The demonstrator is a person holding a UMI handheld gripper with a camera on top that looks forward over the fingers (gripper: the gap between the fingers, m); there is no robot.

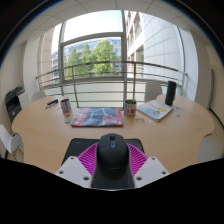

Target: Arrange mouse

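A black computer mouse (111, 157) sits between my gripper's (111, 150) two fingers, its scroll wheel pointing away from me. The magenta pads (90, 157) press against both of its sides, so the gripper is shut on it. A dark mouse mat (78, 146) lies on the wooden table (40, 135) just under and ahead of the fingers. The mouse hides most of the mat. I cannot tell whether the mouse touches the mat or hangs just above it.
Beyond the mat lie a colourful book (97, 116), a can (66, 108), a cup (130, 106), blue papers (155, 110) and a black speaker (170, 93). A black object (14, 100) stands at the table's far left. A large window is behind.
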